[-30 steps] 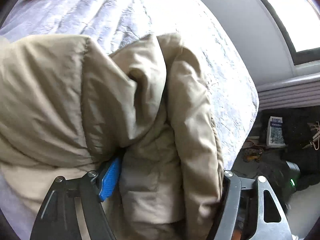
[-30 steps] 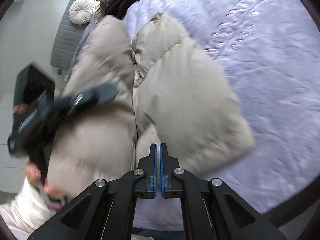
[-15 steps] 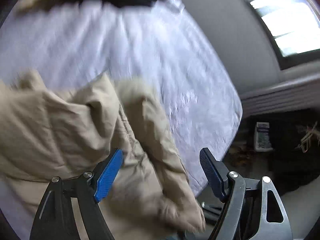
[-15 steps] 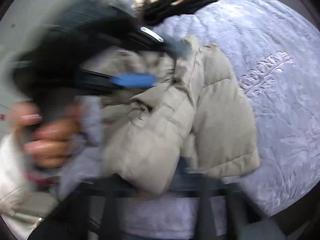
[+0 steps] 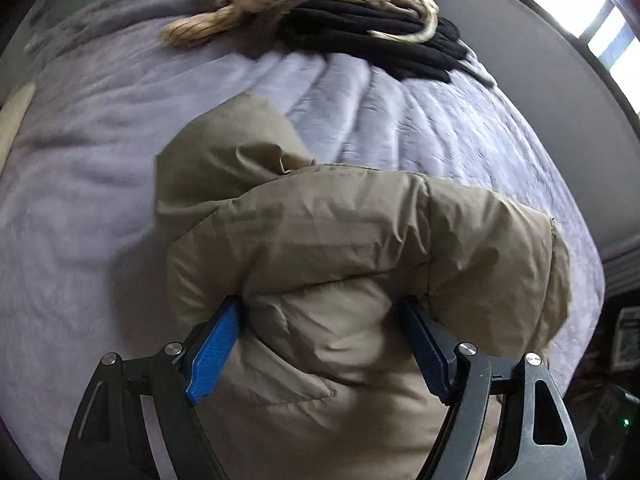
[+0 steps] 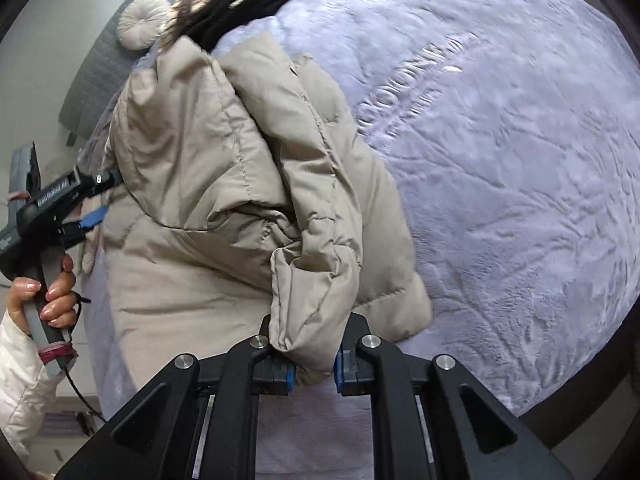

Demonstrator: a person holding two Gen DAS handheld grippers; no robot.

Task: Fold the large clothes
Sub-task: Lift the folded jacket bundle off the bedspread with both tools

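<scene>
While left gripper (image 5: 320,344) just spread around jacket (image 5: 340,248) on bed (image 5: 80,200), right gripper (image 6: 312,364) seemingly pinches cuff (image 6: 308,320): sleeve fold underway.

Jacket (image 5: 344,248) hides my left tool's (image 5: 320,344) fingertips; can't tell if the pads press it. Jacket's lower part runs off the frame bottom. Heaped clothes (image 5: 320,4) at the bed's far end blurred. Right view: cuff (image 6: 312,320) covers my right tool's (image 6: 314,368) pads.
</scene>
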